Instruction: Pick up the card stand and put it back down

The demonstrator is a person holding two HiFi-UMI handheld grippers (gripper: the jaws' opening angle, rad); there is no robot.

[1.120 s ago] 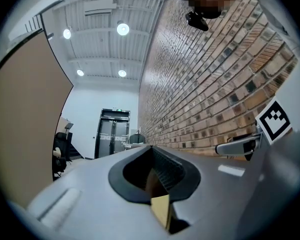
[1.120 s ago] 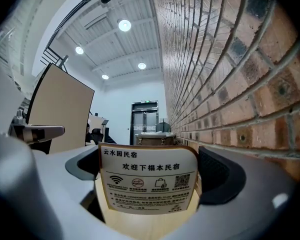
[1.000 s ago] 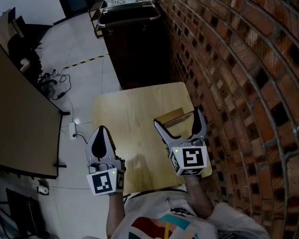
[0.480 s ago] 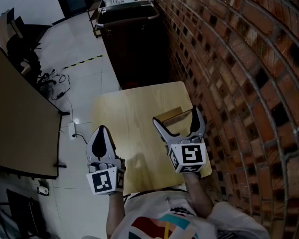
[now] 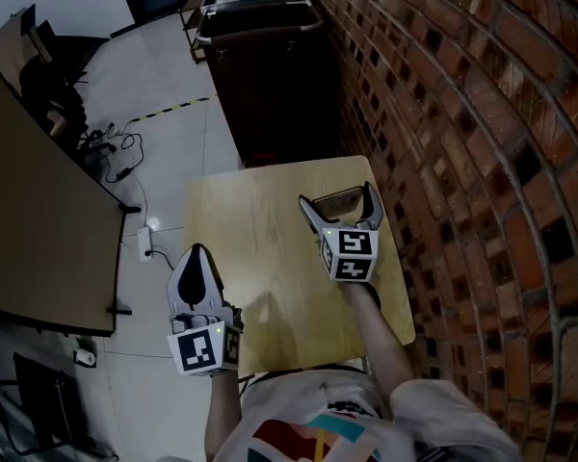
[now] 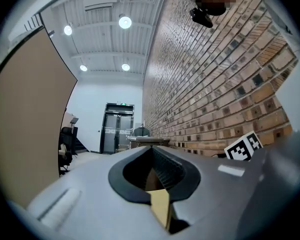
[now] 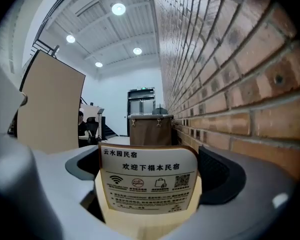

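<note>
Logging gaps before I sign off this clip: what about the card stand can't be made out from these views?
The card stand base: right gripper view, cut off by the gripper body and the bottom edge.
Its lower lines of print: right gripper view, too small to read.
Whether it rests on the table: head view, dim, and the right gripper covers its foot.

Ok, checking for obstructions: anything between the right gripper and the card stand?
Nothing: the right gripper view shows the card stand between the open jaws of the right gripper.
</note>
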